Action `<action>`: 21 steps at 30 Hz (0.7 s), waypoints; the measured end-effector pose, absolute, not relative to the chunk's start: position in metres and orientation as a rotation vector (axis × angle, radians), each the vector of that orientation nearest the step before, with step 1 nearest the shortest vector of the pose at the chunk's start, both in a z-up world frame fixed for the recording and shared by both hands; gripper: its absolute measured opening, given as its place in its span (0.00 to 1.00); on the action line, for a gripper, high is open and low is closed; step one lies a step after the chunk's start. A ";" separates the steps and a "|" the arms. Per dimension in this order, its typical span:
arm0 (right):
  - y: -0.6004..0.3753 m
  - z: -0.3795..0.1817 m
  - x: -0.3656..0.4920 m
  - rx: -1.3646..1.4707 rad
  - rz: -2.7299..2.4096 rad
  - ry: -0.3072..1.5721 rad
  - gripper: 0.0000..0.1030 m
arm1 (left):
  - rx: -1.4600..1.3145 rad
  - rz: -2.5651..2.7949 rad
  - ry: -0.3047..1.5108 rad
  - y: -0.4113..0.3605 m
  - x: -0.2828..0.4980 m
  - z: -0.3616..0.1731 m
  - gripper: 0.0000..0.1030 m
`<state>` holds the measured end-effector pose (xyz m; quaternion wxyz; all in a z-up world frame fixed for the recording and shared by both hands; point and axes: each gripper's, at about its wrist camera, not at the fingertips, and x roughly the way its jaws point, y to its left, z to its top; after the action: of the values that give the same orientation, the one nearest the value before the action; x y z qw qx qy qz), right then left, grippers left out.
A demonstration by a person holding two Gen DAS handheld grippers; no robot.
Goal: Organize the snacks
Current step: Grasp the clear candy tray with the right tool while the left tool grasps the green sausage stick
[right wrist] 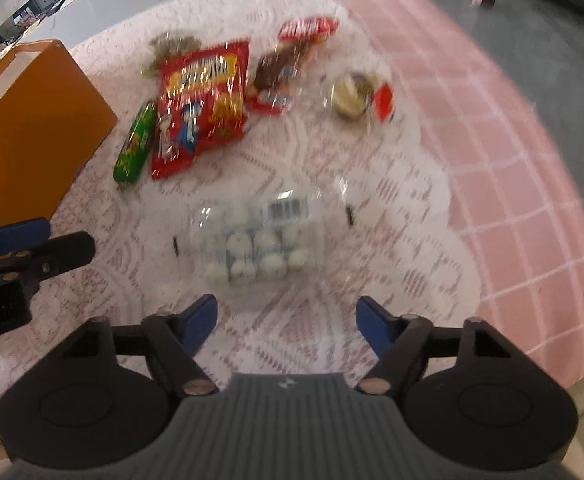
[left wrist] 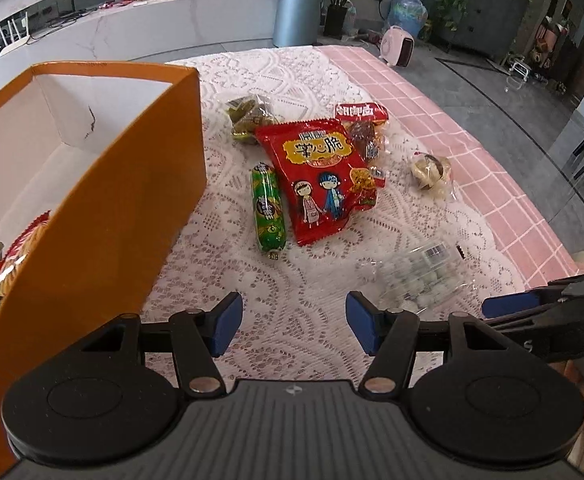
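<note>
An orange box [left wrist: 104, 208] with a white inside stands at the left and holds a few snack packs [left wrist: 12, 264]. On the lace cloth lie a red snack bag [left wrist: 320, 180], a green sausage [left wrist: 267, 212], a dark green packet [left wrist: 250, 116], a red-topped packet of brown pieces [left wrist: 366, 128] and a clear-wrapped pastry [left wrist: 430, 172]. A clear bag of white balls [right wrist: 260, 248] lies just ahead of my right gripper [right wrist: 287, 314], which is open and holds nothing. My left gripper [left wrist: 294, 322] hangs open over bare lace beside the box.
The white lace cloth [left wrist: 292, 272] covers a pink checked tablecloth [left wrist: 492, 168], and the table's edge runs along the right. Beyond it are grey floor, a metal bin [left wrist: 298, 12] and a small pink heater [left wrist: 398, 46]. The right wrist view is blurred.
</note>
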<state>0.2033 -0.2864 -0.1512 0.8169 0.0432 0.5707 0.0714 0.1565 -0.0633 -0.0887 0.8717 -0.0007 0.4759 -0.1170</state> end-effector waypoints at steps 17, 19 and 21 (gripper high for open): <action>-0.279 -0.156 0.251 0.225 0.182 1.092 0.77 | 0.015 -0.222 0.972 -0.058 0.169 -0.098 0.66; -0.273 -0.156 0.254 0.201 0.201 1.086 0.76 | 0.024 -0.205 0.967 -0.058 0.171 -0.098 0.65; -0.267 -0.156 0.253 0.164 0.222 1.074 0.76 | 0.039 -0.195 0.963 -0.058 0.172 -0.099 0.65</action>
<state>0.2533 -0.2675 -0.1561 0.8502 0.0780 0.5099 0.1052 0.1721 -0.0580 -0.0995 0.8816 0.0186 0.4622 -0.0937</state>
